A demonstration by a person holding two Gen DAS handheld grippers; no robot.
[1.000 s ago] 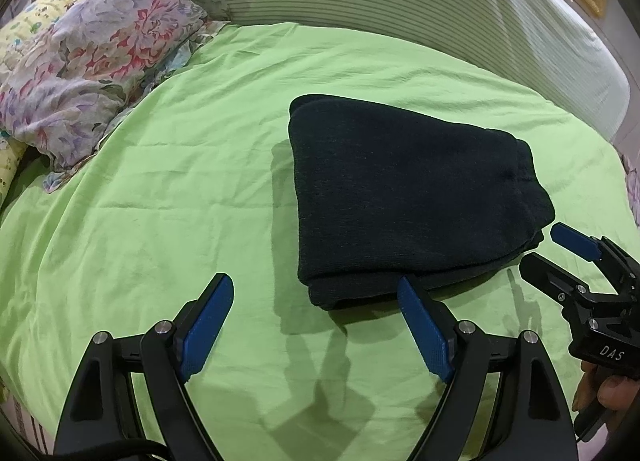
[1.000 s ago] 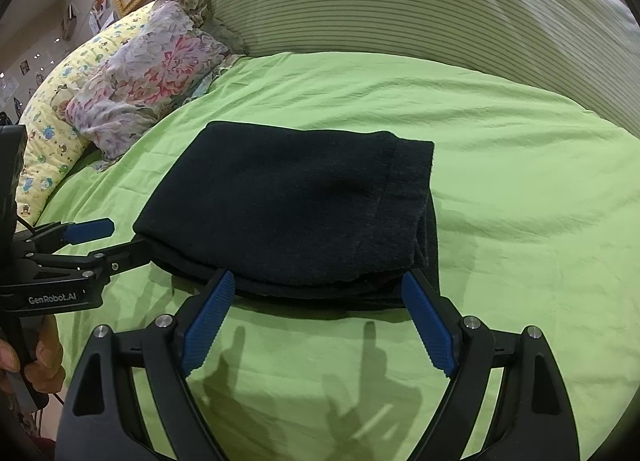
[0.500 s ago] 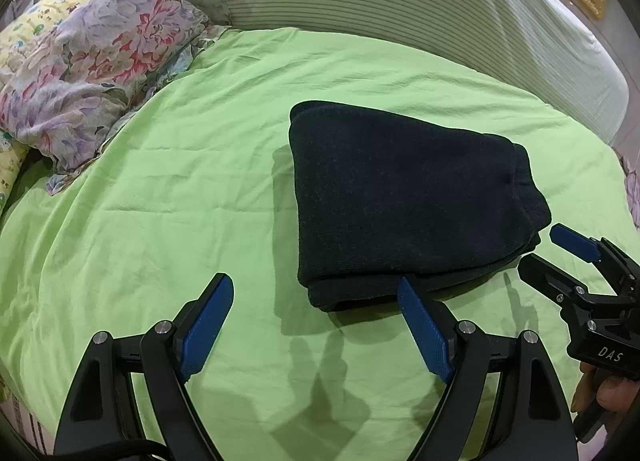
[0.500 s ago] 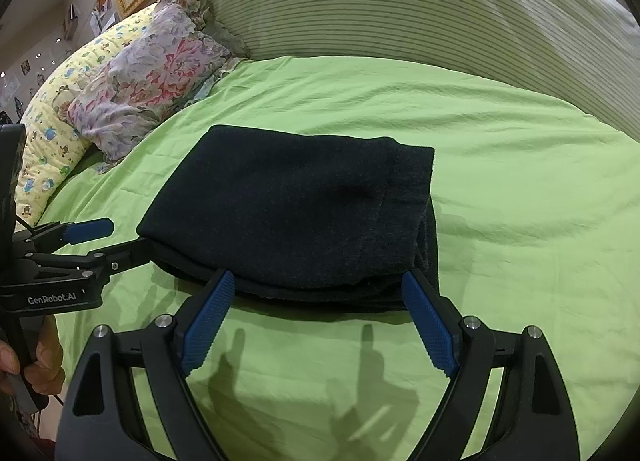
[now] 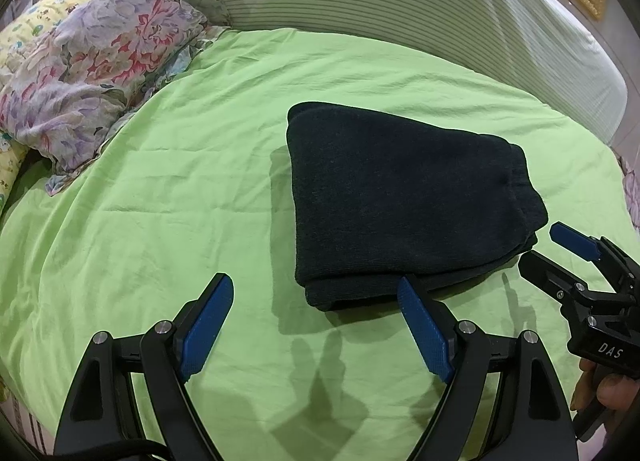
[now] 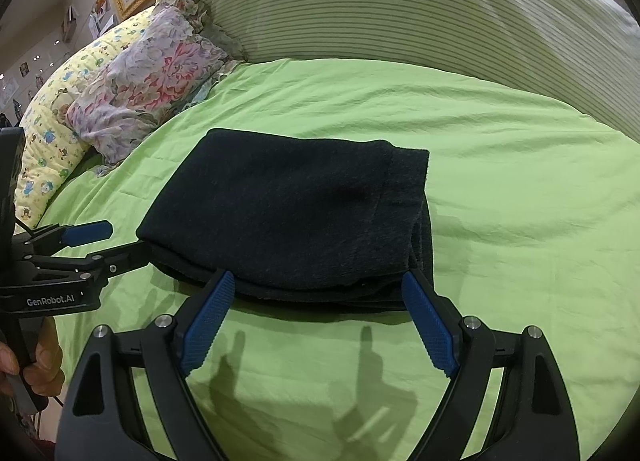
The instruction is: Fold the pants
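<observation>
Over the last second very little had changed: the dark pants (image 5: 404,205) lay in the same compact folded stack on the green bedsheet (image 5: 160,201), only sitting a touch lower in both wrist views, which suggested both tools had eased back and up from the bundle. The left gripper (image 5: 316,321) hung wide open and empty just in front of the stack's near left corner, its right finger overlapping the near edge in the picture, though contact could not be told. The right gripper (image 6: 320,317) was likewise spread wide with nothing in it, straddling the near edge of the pants, apparently above the cloth rather than on it. No layer had been lifted or shifted, so the folding looked finished, and the hands seemed to be withdrawing. The floral pillow (image 6: 148,77) stayed well apart at the head of the bed
</observation>
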